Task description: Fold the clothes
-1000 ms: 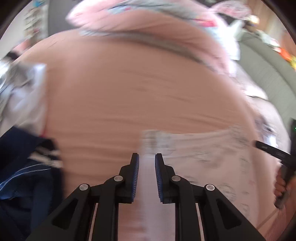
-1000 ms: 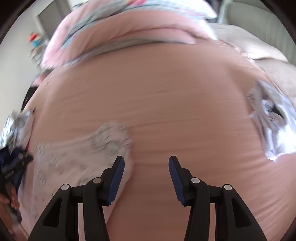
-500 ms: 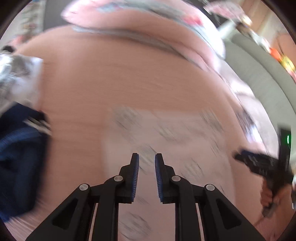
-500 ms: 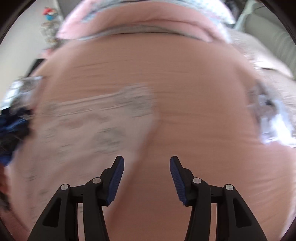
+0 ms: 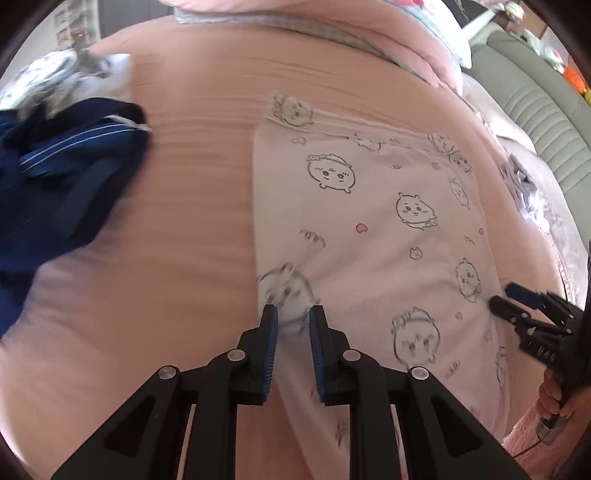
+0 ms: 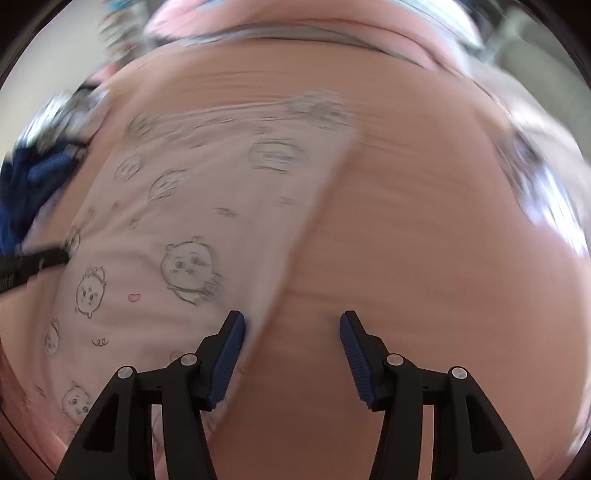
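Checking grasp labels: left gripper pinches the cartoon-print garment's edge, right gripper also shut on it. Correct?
Not quite. The right gripper is open: in the right wrist view its jaws stand wide apart beside the cartoon-print garment's edge, gripping nothing. The left gripper does pinch the edge, per the left wrist view.

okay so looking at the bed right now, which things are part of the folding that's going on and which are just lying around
In use:
pale cartoon-print garment, spread flat on the pink bedsheet
left gripper, narrowly parted over the garment's edge
right gripper, open at its other edge

Lying about:
navy striped garment
crumpled white-grey garment
pink duvet
grey sofa
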Tool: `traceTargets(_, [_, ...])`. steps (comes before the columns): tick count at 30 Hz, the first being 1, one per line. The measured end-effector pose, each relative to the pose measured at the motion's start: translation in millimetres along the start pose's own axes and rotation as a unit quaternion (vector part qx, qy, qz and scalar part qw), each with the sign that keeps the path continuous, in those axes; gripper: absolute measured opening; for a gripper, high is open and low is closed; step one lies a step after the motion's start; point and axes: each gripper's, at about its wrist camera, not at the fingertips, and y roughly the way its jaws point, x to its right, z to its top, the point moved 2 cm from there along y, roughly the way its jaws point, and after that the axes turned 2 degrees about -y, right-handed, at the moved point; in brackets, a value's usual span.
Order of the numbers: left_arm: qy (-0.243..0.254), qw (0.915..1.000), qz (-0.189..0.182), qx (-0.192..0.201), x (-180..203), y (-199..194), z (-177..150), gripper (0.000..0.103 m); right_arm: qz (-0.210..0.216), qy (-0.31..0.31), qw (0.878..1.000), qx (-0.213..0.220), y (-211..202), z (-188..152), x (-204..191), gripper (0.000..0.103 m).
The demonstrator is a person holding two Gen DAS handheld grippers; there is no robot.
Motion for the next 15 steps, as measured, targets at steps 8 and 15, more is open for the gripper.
traceTargets(8, [0.036, 0.9979, -0.051, -0.018, 65, -8, -41, 0.015, 0.036, 0.047, 0.998, -0.022, -28, -44, -2, 0.054])
traceTargets(15, [0.028, 0.9988, -0.012, -0.039, 47, -24, -79, 0.015, -0.021, 0.044, 0.999, -0.025, -46, -86, 13, 0.052])
